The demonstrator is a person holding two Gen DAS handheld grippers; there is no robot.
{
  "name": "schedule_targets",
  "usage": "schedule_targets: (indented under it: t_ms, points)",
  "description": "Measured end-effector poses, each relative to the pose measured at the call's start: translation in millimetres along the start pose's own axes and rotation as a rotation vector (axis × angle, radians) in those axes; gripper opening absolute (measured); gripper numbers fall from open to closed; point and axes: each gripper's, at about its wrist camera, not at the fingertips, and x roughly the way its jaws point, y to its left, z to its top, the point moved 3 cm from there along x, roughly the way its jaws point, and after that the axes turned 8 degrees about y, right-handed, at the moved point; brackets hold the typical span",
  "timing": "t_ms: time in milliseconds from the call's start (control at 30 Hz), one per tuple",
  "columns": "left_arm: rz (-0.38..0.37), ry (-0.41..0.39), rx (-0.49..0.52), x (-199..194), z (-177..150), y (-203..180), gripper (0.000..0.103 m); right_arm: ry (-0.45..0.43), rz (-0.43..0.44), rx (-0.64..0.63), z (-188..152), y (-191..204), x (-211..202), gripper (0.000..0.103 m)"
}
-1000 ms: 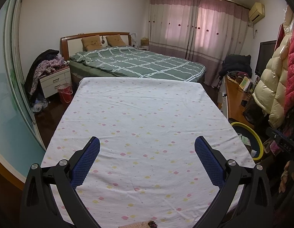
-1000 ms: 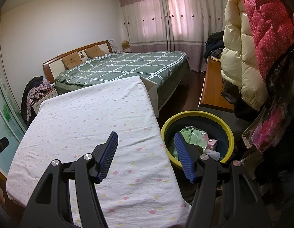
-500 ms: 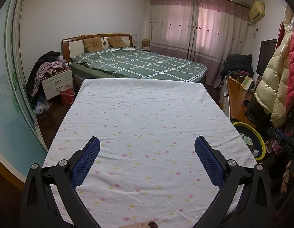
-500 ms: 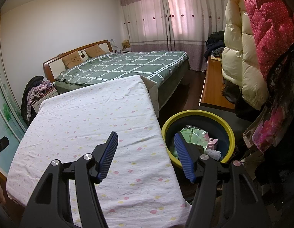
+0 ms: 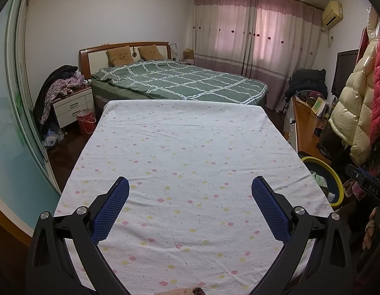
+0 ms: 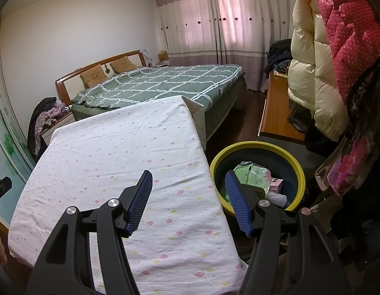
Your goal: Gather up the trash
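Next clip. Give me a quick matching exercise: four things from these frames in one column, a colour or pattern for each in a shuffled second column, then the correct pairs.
1. bin
2. bed quilt
3. table cloth
4. small bucket

A. green with white grid
B. red
C. dark with yellow rim
D. white with pink and yellow flecks

Pairs: 1-C, 2-A, 3-D, 4-B

Green checked bed (image 5: 180, 81) beyond a flower-print table (image 5: 190, 152).
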Motion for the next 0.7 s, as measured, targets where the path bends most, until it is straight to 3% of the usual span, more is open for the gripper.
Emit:
schedule_targets:
  t_ms: [233, 400, 467, 600, 700]
  points:
    - [0.006, 0.005, -0.005, 3.4, 0.0, 2.0, 0.098, 0.007, 0.002, -0.002, -1.0, 0.8, 2.6, 0.059]
    - [-0.039, 0.029, -0.001, 15.2, 2.6, 4.7, 0.098, 0.020, 0.007, -0.019, 4.6, 5.5, 11.9, 0.063]
    - [-0.030, 0.049, 0.009, 29.6, 7.5, 7.8, 0.098, 0.023, -0.003, -0.042, 11.6, 11.7, 21.7, 0.068]
    - [0.016, 0.116, 0.011, 74.3, 22.6, 21.3, 0.098, 0.068, 0.033, -0.088, 26.5, 35.2, 60.9, 0.096]
    - [0.050, 0.143, 0.007, 115.0, 37.7, 36.5, 0.098, 0.132, 0.063, -0.104, 37.4, 52.3, 98.7, 0.096]
